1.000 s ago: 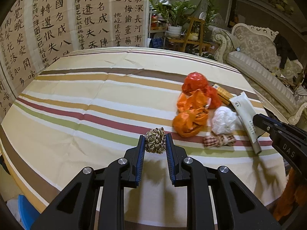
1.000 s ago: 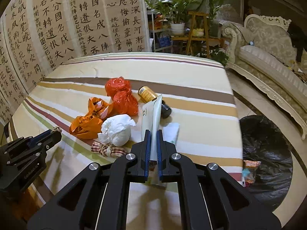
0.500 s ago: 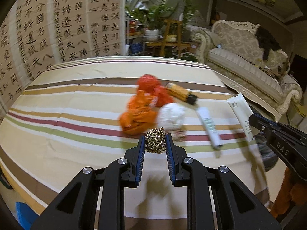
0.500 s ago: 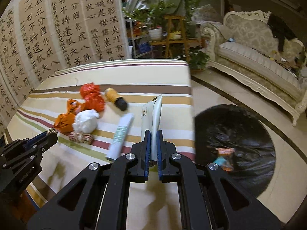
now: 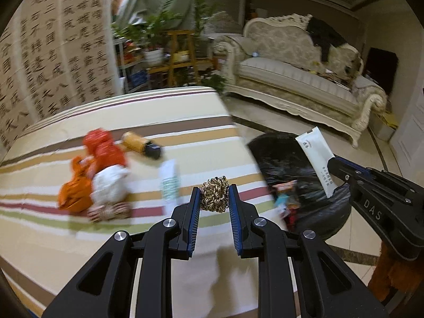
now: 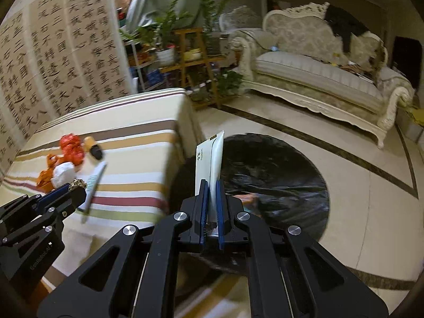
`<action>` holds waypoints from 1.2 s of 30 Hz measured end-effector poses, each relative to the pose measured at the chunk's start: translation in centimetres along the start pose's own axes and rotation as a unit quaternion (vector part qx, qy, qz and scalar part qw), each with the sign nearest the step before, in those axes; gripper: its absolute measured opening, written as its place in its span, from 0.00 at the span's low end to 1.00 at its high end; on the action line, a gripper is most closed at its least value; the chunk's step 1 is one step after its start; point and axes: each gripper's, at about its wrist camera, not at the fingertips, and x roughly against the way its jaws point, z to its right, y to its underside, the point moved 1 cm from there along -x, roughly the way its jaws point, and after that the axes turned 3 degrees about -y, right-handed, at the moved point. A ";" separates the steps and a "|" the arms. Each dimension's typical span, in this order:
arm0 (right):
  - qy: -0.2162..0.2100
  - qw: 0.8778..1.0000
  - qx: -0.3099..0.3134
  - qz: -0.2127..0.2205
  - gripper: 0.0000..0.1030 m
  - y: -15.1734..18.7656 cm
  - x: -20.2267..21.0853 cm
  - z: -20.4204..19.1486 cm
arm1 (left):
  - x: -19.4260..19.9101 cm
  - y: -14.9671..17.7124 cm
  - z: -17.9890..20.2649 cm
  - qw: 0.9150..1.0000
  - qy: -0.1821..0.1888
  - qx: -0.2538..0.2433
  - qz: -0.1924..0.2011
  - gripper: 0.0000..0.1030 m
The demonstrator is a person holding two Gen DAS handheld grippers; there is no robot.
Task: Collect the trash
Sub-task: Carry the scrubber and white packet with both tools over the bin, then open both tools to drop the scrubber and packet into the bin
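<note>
1. Since a second ago you've swung both claws rightward, off the tabletop toward the black trash bag.
2. Your left claw grips the gold scrubber; leftover trash lies to its left.
3. Your right claw clamps the white tube above the bag.

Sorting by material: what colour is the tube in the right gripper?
White tube, clearest in the right wrist view.
</note>
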 end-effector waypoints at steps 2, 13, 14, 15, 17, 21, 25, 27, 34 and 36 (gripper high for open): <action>0.005 1.000 -0.009 0.000 0.07 0.1 -0.2 1.0 | -0.7 -0.3 1.3 1.000 0.006 -0.010 -0.003 0.22; 0.022 0.999 -0.040 -0.010 0.07 1.0 -1.5 5.3 | -4.5 -1.7 6.2 0.998 0.016 -0.055 -0.018 0.22; 0.023 0.999 -0.043 -0.012 0.07 1.0 -1.7 5.6 | -4.7 -1.7 6.5 0.998 0.016 -0.058 -0.020 0.22; 0.024 0.999 -0.046 -0.013 0.07 1.1 -2.0 6.0 | -5.0 -1.8 6.8 0.998 0.016 -0.061 -0.021 0.22; 0.025 0.998 -0.051 -0.016 0.07 1.1 -2.2 6.5 | -5.4 -1.9 7.4 0.997 0.016 -0.067 -0.024 0.22; 0.029 0.998 -0.057 -0.019 0.07 1.2 -2.6 7.2 | -6.2 -1.9 8.1 0.997 0.019 -0.075 -0.031 0.22; 0.030 0.997 -0.067 -0.022 0.08 1.4 -3.1 7.8 | -6.6 -2.0 8.7 0.996 0.024 -0.083 -0.039 0.23; 0.029 0.997 -0.071 -0.025 0.08 1.4 -3.3 8.1 | -6.8 -2.0 8.8 0.995 0.024 -0.086 -0.044 0.28; 0.032 0.996 -0.081 -0.028 0.17 1.6 -3.5 8.7 | -6.4 -2.1 8.5 0.996 0.015 -0.076 -0.036 0.55; 0.033 0.996 -0.081 -0.027 0.18 1.5 -3.3 8.7 | -6.2 -2.1 8.3 0.997 0.012 -0.072 -0.034 0.60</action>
